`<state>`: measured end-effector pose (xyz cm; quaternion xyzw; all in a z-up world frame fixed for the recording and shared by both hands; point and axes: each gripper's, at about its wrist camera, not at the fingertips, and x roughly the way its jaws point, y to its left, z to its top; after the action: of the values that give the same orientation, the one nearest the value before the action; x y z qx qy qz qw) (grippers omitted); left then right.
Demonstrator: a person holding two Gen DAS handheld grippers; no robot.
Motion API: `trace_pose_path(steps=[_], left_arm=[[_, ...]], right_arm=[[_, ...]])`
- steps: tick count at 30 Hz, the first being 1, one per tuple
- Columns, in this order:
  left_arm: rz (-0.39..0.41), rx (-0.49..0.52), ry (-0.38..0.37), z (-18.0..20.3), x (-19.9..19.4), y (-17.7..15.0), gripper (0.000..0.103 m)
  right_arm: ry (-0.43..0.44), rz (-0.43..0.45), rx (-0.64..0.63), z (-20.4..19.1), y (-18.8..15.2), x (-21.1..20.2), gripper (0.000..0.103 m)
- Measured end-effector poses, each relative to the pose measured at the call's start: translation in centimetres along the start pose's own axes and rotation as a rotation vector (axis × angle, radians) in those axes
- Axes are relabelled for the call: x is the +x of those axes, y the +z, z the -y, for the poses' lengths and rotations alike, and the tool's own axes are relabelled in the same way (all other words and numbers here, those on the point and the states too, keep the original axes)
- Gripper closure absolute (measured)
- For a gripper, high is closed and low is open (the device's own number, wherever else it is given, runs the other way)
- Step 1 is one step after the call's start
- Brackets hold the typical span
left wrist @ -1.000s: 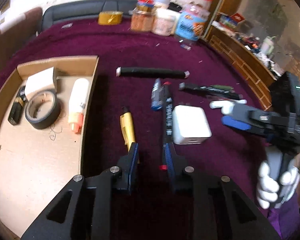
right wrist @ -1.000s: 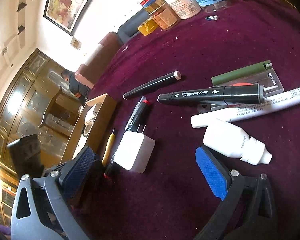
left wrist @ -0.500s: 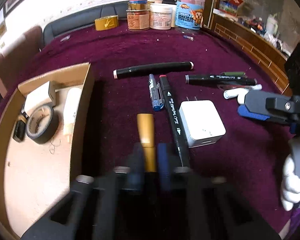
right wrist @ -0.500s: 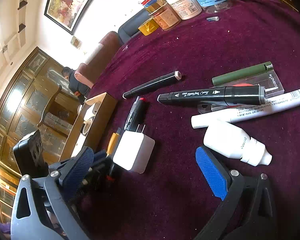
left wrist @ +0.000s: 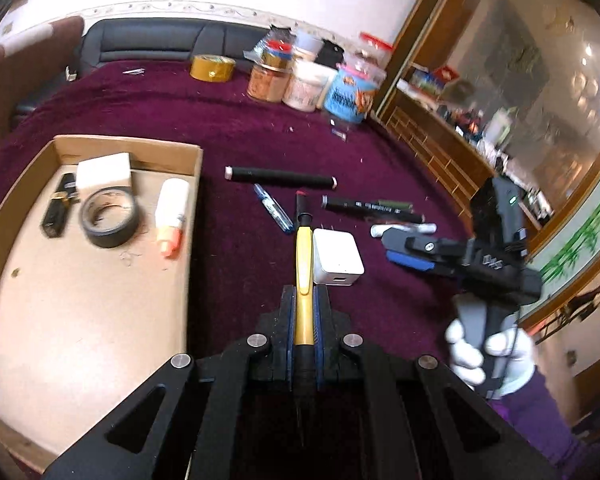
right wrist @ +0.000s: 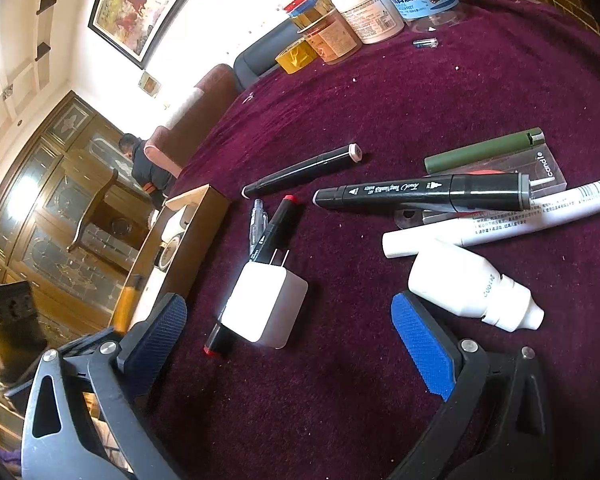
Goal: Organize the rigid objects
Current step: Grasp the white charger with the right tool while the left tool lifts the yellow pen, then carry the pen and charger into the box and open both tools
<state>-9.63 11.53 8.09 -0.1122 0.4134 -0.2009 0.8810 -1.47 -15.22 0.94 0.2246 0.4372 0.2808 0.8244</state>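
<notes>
My left gripper (left wrist: 303, 312) is shut on a yellow pen (left wrist: 303, 260) and holds it lifted above the purple cloth, just right of the cardboard tray (left wrist: 198, 184). The tray holds a tape roll (left wrist: 109, 217), a white bottle (left wrist: 171, 212), a white box and a black item. My right gripper (right wrist: 292, 324) is open and empty, low over the cloth, with the white charger (right wrist: 265, 310) between its fingers and a white dropper bottle (right wrist: 472, 288) just beyond its right finger. Black markers (right wrist: 420, 196), a white tube (right wrist: 500, 220) and a green pen (right wrist: 484, 150) lie beyond.
Jars (left wrist: 304, 84) and a yellow tape roll (left wrist: 213, 67) stand at the table's far edge. A black marker (left wrist: 280, 176) and a blue pen (left wrist: 274, 208) lie mid-table. A wooden cabinet edge (left wrist: 432, 136) runs along the right.
My left gripper closed on the yellow pen and lifted it off the cloth. The right gripper stayed almost still and open.
</notes>
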Motion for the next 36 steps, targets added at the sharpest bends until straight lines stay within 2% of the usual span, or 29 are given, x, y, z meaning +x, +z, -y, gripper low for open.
trace_pose_path(steps=[3, 6, 12, 14, 15, 16, 17, 18, 23, 27, 28, 30, 34, 36], left_arm=[[0.01, -0.049, -0.021, -1.2, -1.2, -0.1, 0.097], [0.035, -0.072, -0.005, -2.5, -2.4, -0.3, 0.097], [0.061, -0.127, -0.002, -5.1, -3.3, -0.9, 0.097], [0.066, -0.135, -0.005, -5.7, -3.5, -1.1, 0.097], [0.069, -0.139, -0.005, -5.9, -3.6, -1.2, 0.097], [0.072, -0.141, -0.004, -6.2, -3.8, -1.3, 0.097], [0.076, -0.143, -0.002, -6.5, -4.0, -1.5, 0.097], [0.082, -0.147, 0.001, -6.8, -4.2, -1.5, 0.097], [0.109, -0.166, 0.032, -8.5, -5.4, -1.9, 0.097], [0.107, -0.208, 0.041, -10.0, -5.5, -2.1, 0.097], [0.106, -0.212, 0.042, -10.2, -5.5, -2.2, 0.097], [0.108, -0.215, 0.047, -10.5, -5.7, -2.4, 0.097], [0.113, -0.223, 0.077, -11.3, -6.1, -2.4, 0.097], [0.113, -0.238, 0.084, -11.9, -6.2, -2.4, 0.097]], right_arm=[[-0.095, -0.002, 0.002, -1.1, -0.2, 0.1, 0.0], [-0.125, -0.001, -0.008, -2.4, -0.7, 0.3, 0.0], [-0.277, -0.017, -0.154, -6.6, -1.2, 2.0, 0.0], [-0.354, -0.014, -0.192, -7.6, -1.2, 2.6, 0.001], [-0.422, -0.017, -0.218, -8.1, -1.2, 3.2, 0.006], [-0.454, -0.024, -0.228, -8.3, -1.3, 3.5, 0.023], [-0.49, -0.038, -0.23, -8.3, -1.3, 4.0, 0.035], [-0.484, -0.038, -0.212, -8.2, -1.4, 4.0, 0.043], [-0.514, -0.041, -0.175, -8.3, -1.1, 4.3, 0.044], [-0.441, -0.08, -0.118, -7.6, -0.5, 5.3, 0.043], [-0.423, -0.079, -0.108, -7.6, -0.5, 5.4, 0.047], [-0.376, -0.077, -0.095, -7.7, -0.7, 5.1, 0.063], [-0.368, -0.055, -0.114, -8.6, -1.2, 4.2, 0.084], [-0.348, -0.055, -0.116, -8.8, -1.4, 3.8, 0.084]])
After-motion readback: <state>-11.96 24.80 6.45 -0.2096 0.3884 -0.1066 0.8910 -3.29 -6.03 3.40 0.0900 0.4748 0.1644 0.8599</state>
